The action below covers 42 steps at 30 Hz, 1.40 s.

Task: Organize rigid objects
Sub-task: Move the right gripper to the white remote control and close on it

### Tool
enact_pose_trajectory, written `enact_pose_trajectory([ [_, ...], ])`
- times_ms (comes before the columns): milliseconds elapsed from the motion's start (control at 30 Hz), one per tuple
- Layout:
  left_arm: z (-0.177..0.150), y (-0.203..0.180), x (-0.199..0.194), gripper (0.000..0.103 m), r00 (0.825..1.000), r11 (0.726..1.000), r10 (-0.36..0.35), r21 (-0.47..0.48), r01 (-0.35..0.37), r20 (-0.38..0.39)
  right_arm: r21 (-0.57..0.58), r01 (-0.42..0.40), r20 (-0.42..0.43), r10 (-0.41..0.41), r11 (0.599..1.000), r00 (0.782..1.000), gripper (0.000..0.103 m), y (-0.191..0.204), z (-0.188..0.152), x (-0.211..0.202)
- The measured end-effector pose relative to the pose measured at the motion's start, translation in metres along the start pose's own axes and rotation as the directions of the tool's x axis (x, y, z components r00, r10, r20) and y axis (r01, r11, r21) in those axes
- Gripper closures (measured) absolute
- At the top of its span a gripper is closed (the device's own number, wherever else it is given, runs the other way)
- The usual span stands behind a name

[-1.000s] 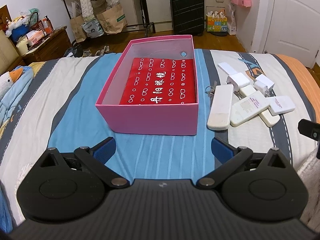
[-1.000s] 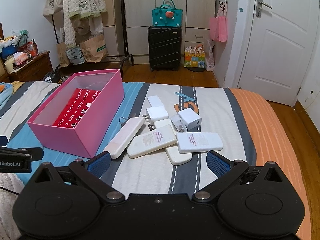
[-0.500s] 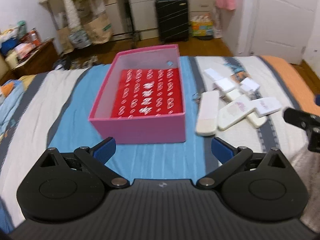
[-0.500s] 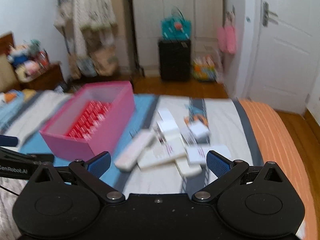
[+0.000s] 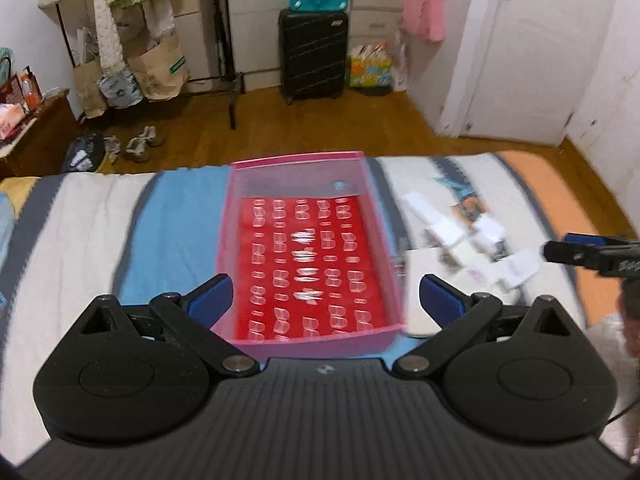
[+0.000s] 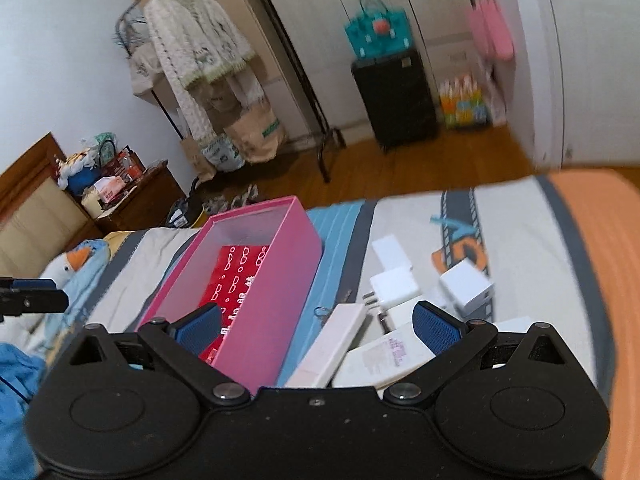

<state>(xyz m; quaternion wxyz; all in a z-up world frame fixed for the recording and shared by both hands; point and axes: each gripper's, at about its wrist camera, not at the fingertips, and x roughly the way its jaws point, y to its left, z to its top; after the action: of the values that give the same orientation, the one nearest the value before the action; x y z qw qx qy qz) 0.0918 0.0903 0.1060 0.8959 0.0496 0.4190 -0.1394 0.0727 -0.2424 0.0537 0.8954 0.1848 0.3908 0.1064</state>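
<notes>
A pink box point(image 5: 376, 216) with a red patterned floor lies on the striped bedspread, seen also in the right wrist view as the pink box point(image 6: 280, 272). My left gripper point(image 5: 322, 298) hovers open over its near end, holding nothing. To the right of the box lies a pile of white things: a long white remote point(image 6: 332, 348), a flat white pack point(image 6: 384, 360), white chargers point(image 6: 394, 290) and a white cube adapter point(image 6: 466, 286). My right gripper point(image 6: 316, 326) is open above the remote and the box's near corner. The pile is blurred in the left wrist view.
The bed point(image 5: 80, 232) ends at a wooden floor with a black suitcase point(image 5: 312, 56), a clothes rack point(image 6: 192, 64) and a white door point(image 5: 540, 40). A wooden cabinet point(image 6: 136, 200) stands at the left. A blue cloth and a duck toy point(image 6: 72, 264) lie on the bed's left.
Both grippers have risen and moved forward. The left one now stands over the box's near end; the right one has tilted and swung left over the remote. Both stay open.
</notes>
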Motion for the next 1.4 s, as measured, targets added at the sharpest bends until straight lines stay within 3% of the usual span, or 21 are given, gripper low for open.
enact_pose_trajectory([
  [67,0.011,0.013,0.022,0.003,0.999,1.0,0.011,0.007,-0.011,-0.039,0.067,-0.032,-0.071,0.037,0.997,0.997,0.001,0.002,0.002,0.019],
  [167,0.016,0.037,0.06,0.008,0.993,0.999,-0.036,-0.018,0.034,-0.109,0.115,-0.064,-0.17,0.083,0.991,0.982,0.004,0.006,-0.006,0.053],
  [367,-0.005,0.075,0.118,0.014,0.985,0.997,0.032,-0.068,-0.044,-0.172,0.086,0.009,-0.277,0.015,0.996,0.961,0.014,0.017,-0.009,0.113],
  [433,-0.005,0.09,0.136,0.014,0.982,0.992,0.019,-0.121,-0.043,-0.188,0.069,0.021,-0.298,0.001,0.997,0.955,0.021,0.016,-0.009,0.13],
  [500,-0.003,0.111,0.16,0.014,0.975,0.972,-0.046,-0.234,-0.006,-0.215,0.09,-0.01,-0.322,0.038,0.996,0.946,0.028,0.008,-0.008,0.142],
  [567,-0.004,0.123,0.175,0.022,0.973,0.956,-0.011,-0.288,-0.057,-0.23,0.095,0.009,-0.324,0.022,0.995,0.946,0.031,0.003,-0.009,0.152],
  [600,-0.004,0.125,0.18,0.023,0.973,0.959,-0.018,-0.28,-0.048,-0.228,0.099,0.009,-0.321,0.023,0.995,0.947,0.031,0.001,-0.009,0.155],
  [700,0.002,0.126,0.196,0.039,0.97,0.967,-0.005,-0.249,-0.057,-0.242,0.097,0.005,-0.304,0.025,0.995,0.952,0.033,-0.006,-0.008,0.161],
  [767,0.007,0.122,0.206,0.042,0.968,0.975,0.002,-0.215,-0.058,-0.252,0.069,0.006,-0.287,0.014,0.998,0.958,0.035,-0.008,-0.007,0.163],
  [833,0.008,0.121,0.214,0.045,0.961,0.976,0.004,-0.21,-0.064,-0.275,0.08,-0.03,-0.303,0.053,0.996,0.952,0.045,-0.011,-0.009,0.165],
  [900,0.009,0.117,0.221,0.059,0.956,0.975,0.03,-0.204,-0.092,-0.292,0.103,-0.053,-0.302,0.082,0.993,0.95,0.046,-0.013,-0.012,0.166],
  [967,0.012,0.113,0.226,0.082,0.957,0.975,0.047,-0.194,-0.106,-0.286,0.087,-0.047,-0.298,0.071,0.995,0.952,0.046,-0.014,-0.013,0.167],
  [1133,0.006,0.115,0.234,0.094,0.952,0.957,0.088,-0.239,-0.162,-0.293,0.016,-0.003,-0.282,0.008,1.0,0.959,0.046,-0.012,-0.015,0.166],
  [1233,0.0,0.116,0.23,0.096,0.962,0.96,0.089,-0.236,-0.153,-0.258,-0.004,0.045,-0.285,-0.044,0.999,0.958,0.046,-0.013,-0.019,0.161],
  [1400,-0.007,0.126,0.226,0.098,0.984,0.955,0.043,-0.281,-0.091,-0.173,0.073,0.025,-0.343,0.002,0.997,0.939,0.045,-0.023,-0.027,0.163],
])
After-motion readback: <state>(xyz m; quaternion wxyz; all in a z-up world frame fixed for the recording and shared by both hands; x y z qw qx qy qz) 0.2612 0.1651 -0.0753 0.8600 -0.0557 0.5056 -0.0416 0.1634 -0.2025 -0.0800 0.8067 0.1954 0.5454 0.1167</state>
